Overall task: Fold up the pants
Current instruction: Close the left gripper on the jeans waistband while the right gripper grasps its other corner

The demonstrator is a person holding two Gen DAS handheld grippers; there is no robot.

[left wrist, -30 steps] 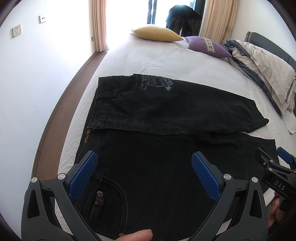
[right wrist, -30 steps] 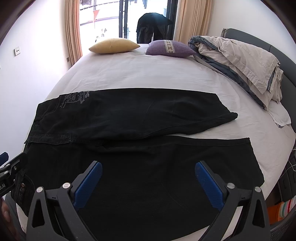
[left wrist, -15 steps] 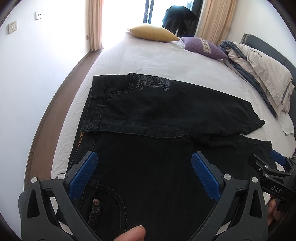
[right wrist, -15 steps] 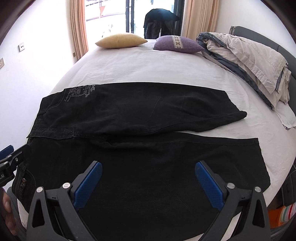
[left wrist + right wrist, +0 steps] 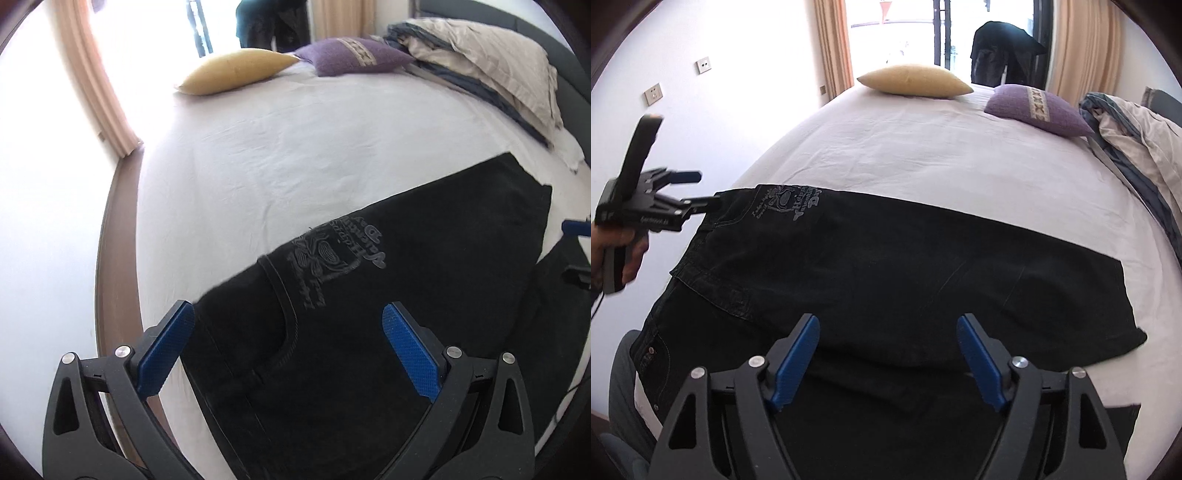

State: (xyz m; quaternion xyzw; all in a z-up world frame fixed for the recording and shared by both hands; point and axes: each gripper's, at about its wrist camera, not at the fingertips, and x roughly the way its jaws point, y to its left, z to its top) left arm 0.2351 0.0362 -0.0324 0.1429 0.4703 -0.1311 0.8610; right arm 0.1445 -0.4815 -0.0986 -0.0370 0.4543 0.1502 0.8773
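Pants (image 5: 886,280), one black pair, lie flat across the near half of the bed (image 5: 923,162), filling the lower middle of your right wrist view, with one leg folded over the other and the printed waist end at centre left. Your right wrist view alone shows your left hand-held gripper (image 5: 701,190) from the side, at the left edge of the frame near the waistband corner, with your hand (image 5: 624,251) on its grip; whether it touches the cloth you cannot tell from there. Your left wrist view alone shows that gripper's blue fingers (image 5: 168,347) spread wide at the bottom of the frame, above the waist end of the pants (image 5: 388,314), with nothing pinched between them. Only a dark sliver at the right edge of that frame hints at the other tool. Your right hand-held gripper (image 5: 888,360) is closing, its pads not pressing the fabric beneath them. Count two cushions at the far end: one yellow cushion (image 5: 912,81) and one purple cushion (image 5: 1038,109). One rumpled duvet (image 5: 1137,147) lies at the right edge. Two wall sockets (image 5: 677,79) show in the upper left of the right wrist view only.
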